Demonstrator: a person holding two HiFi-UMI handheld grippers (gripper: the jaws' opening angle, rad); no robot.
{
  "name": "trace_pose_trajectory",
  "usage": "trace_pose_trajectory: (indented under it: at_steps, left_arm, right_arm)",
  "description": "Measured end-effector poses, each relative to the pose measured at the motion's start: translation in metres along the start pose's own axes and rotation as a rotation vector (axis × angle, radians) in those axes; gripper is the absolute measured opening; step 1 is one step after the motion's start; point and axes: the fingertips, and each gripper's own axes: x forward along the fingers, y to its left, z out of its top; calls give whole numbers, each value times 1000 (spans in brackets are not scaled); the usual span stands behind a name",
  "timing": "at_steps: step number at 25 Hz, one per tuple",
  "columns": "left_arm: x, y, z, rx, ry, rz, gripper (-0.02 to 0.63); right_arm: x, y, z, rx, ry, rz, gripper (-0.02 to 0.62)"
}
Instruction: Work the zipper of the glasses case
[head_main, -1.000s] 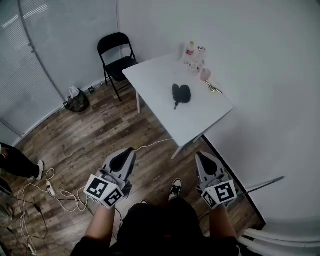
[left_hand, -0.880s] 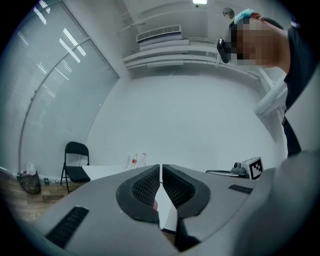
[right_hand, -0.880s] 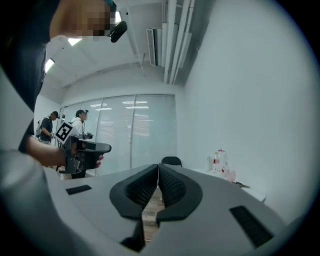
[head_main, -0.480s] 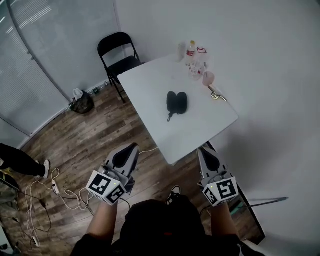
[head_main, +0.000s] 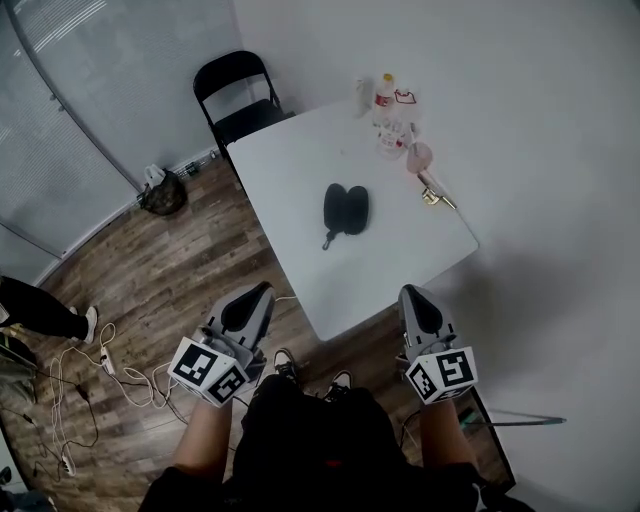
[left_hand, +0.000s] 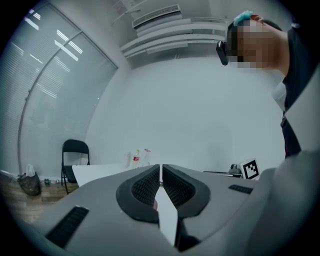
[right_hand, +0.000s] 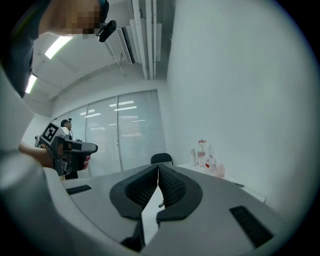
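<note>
The left gripper (head_main: 259, 294) has its jaws squeezed tight together, with nothing in them. The black glasses case (head_main: 345, 209) lies in the middle of the white counter (head_main: 290, 170), well apart from both grippers. The right gripper (head_main: 414, 297) has its jaws clenched too and holds nothing.

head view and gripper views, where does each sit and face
Head view: on the person's head, steeply down at the table and glasses case; shows forearms, left gripper, right gripper.
Left gripper view: on the left gripper, along its shut jaws toward the table; person's torso at right.
Right gripper view: on the right gripper, along its shut jaws; left gripper at left.
Shared: both gripper views show the bottles and chair.
</note>
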Motion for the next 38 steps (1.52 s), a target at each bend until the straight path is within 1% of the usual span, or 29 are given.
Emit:
trace_pose_trajectory:
  at_steps: [5,10,11,13,16,18,19,21,25,27,30,31,33,36,38]
  left_arm:
    - [28,28,0,-15,9,-53,35]
    - [49,71,7,6,18,-111,35]
    - [51,82,10,0,19,-123,35]
    - [55,107,17,-37,18,-148,35]
    - [61,143,25,-61,22,-167,35]
    - [67,160,23,-68,35,-170,35]
    - [70,166,22,-69,41,-170,35]
    - [76,169,18,-67,51,-172,35]
    - [85,162,14,-63,64,-179,35]
    - [91,156,13,-61,69,-170,35]
    - [99,146,11,-81,66,-159,35]
    - [101,143,9,-89,69,-156,35]
    - [105,141,3,-92,84,-147,35]
    - [106,137,-4,-92,104,-134,35]
    - [104,135,-6,-90,113,-128,35]
  right_arm:
    - [30,-3,0,-11,36,-24,21]
    - [66,5,10,-35,61,-78,21]
    - [75,9,14,-44,63,-87,21]
    - [95,18,20,-43,64,-101,21]
    - [126,24,23,38,54,-109,21]
    - [139,20,17,96,58,-127,21]
    - [143,17,13,108,66,-138,21]
    - [147,13,6,115,84,-149,21]
    - [155,0,-10,110,126,-148,21]
    - [164,-16,-25,118,172,-158,21]
    - [179,-40,-54,138,264,-167,25]
    - [185,-47,-64,144,293,-164,47]
    - [198,-58,-86,159,348,-157,151]
    - [216,-78,-126,145,438,-183,175]
    - [227,-93,-153,155,494,-212,183]
